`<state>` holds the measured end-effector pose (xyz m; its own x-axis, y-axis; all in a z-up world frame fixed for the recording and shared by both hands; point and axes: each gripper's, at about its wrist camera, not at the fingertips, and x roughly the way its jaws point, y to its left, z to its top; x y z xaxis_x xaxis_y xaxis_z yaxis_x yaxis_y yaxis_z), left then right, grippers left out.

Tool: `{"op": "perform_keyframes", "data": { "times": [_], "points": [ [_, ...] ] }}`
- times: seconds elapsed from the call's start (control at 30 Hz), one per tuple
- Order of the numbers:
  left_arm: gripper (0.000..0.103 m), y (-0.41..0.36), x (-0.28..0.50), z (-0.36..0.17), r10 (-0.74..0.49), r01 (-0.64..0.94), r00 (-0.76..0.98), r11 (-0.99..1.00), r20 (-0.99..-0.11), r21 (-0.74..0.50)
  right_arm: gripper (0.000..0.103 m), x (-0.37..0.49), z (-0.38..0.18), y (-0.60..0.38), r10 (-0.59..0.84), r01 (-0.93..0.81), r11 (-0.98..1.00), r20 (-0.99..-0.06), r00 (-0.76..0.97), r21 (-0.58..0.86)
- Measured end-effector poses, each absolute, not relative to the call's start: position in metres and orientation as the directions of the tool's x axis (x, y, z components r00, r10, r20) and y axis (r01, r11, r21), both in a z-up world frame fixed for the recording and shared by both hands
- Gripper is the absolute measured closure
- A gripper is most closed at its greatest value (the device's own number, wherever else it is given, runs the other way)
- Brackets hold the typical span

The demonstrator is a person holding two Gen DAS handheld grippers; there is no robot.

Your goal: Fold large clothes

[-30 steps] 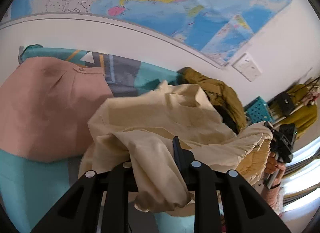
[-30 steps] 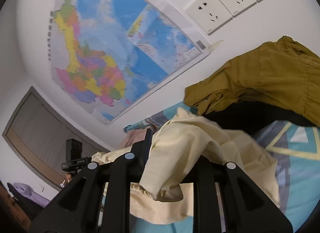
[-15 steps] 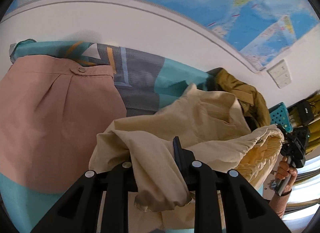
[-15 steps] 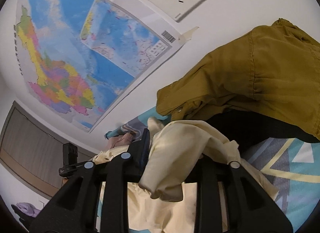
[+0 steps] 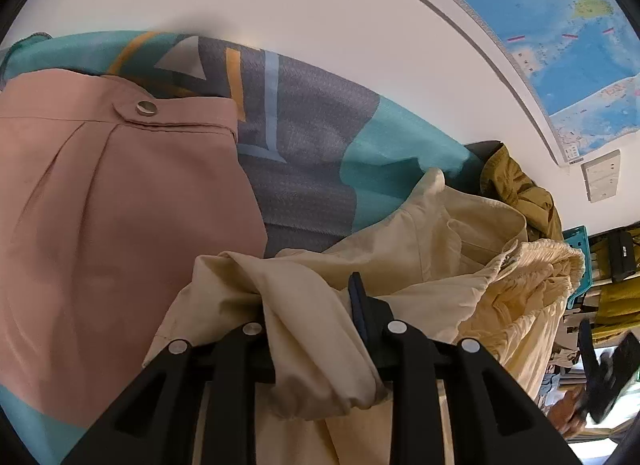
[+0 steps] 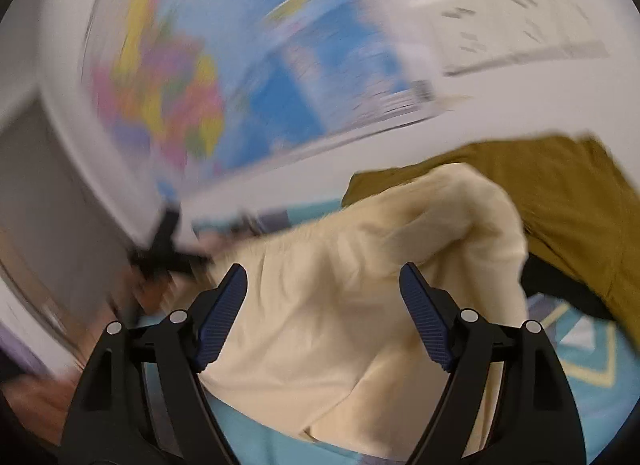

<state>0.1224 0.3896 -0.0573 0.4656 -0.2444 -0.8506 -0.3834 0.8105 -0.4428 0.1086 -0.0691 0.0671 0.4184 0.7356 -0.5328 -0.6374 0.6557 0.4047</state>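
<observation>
Since the earlier frame, the right gripper (image 6: 323,307) has let go of the cream garment (image 6: 360,285); its fingers are spreading wide, the cloth lying loose between them on the teal bedcover (image 6: 256,439), against an olive jacket (image 6: 560,193). In the left view, the left gripper (image 5: 310,311) is pinching the garment's bunched fold beside pink trousers (image 5: 120,205).

- Soft, even daylight fills the room; the white wall (image 5: 320,25) is bright, without glare.
- The left wrist view is sharp, bowed at its dark rim.
- The right wrist view is motion-smeared: the map (image 6: 240,65) and sockets (image 6: 520,33) streak.
</observation>
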Motion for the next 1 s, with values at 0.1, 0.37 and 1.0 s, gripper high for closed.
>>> {"op": "perform_keyframes", "data": {
  "times": [0.1,0.37,1.0],
  "points": [
    [0.078,0.389,0.122,-0.056,-0.246,-0.378,0.473,0.811,-0.846,-0.447,0.024,0.101,0.048,-0.018,0.639,-0.695,0.687,-0.634,0.436,0.214],
    [0.053,0.387,0.09,-0.033,-0.303,-0.273,0.571,0.806,-0.763,-0.524,0.093,0.139,0.002,0.015,0.509,-0.653,0.752,-0.708,0.489,0.089],
    [0.045,0.292,0.101,-0.061,-0.102,-0.113,0.563,0.974,-0.82,-0.199,0.061,0.164,0.017,0.014,0.544,-0.6,0.781,-0.66,0.519,0.172]
  ]
}}
